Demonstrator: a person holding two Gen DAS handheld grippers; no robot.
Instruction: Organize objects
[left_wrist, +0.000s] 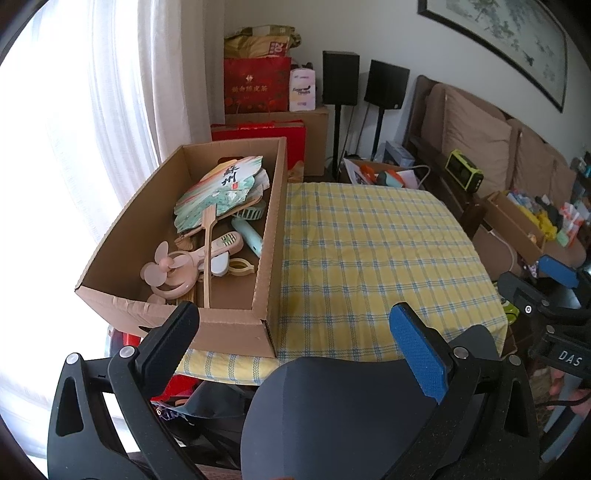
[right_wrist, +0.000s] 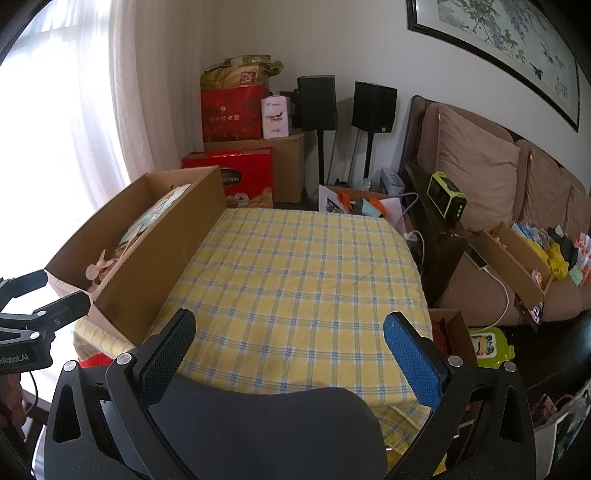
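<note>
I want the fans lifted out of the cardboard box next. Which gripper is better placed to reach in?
Left. The left gripper is open at the cardboard box near end, above the pink fan. The right gripper faces bare tablecloth.

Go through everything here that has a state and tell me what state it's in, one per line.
Left gripper: open, holding nothing.
Right gripper: open, holding nothing.
Cardboard box: top open, on the tablecloth's left side, filled with fans.
Paper fan: lying in the box, atop other items.
Pink handheld fan: lying flat in the box.
Checked tablecloth: spread flat.
</note>
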